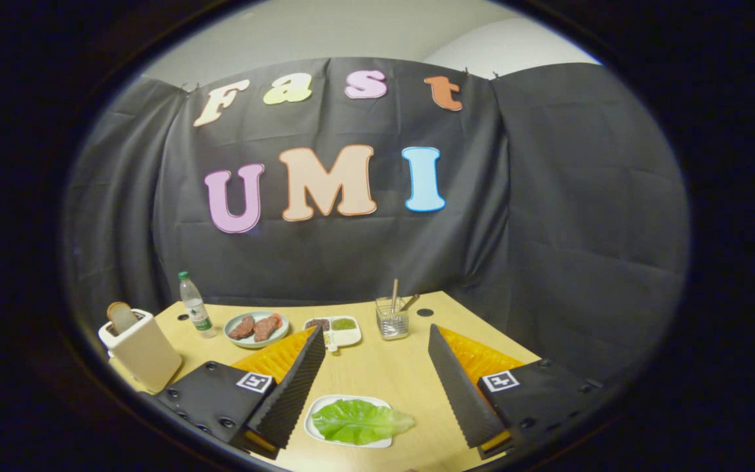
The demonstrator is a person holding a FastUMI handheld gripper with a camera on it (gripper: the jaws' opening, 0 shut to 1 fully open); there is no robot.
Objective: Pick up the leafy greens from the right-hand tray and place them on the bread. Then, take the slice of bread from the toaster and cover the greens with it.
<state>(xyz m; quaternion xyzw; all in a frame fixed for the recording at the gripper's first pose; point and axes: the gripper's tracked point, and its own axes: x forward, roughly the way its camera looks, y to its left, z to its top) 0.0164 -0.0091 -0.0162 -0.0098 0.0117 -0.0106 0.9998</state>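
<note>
Two fingers (299, 387) of the gripper (374, 387) stand wide apart above a pale wooden tabletop (377, 373), nothing held between them. Each carries a square marker on its housing.

Between the fingers, low and near: a white tray (315, 429) with one broad green leaf (359, 421) lying flat on it. The leaf's tip hangs past the tray's edge on the side of the right finger. Fingers are not touching tray or leaf.

Beyond the left finger, at the tabletop's edge: a cream toaster (145, 351), upright, with a slice of bread (120, 316) sticking up out of its slot.

Just beside the toaster, further back: a clear bottle (194, 305) with a green cap, upright.

Next along the back row: a pale round plate (233, 339) bearing two reddish-brown pieces (256, 327), side by side. What they are I cannot tell for sure; they look like meat slices.

Beside the plate, straight ahead between the fingers: a small white divided dish (345, 338) with dark stuff in one compartment and green stuff in the next.

Beyond the right finger's tip: a clear square holder (392, 324) with two sticks or utensils leaning out of it.

Two dark round spots on the tabletop, one near the bottle, one near the holder.

Black cloth hangs behind the tabletop.
</note>
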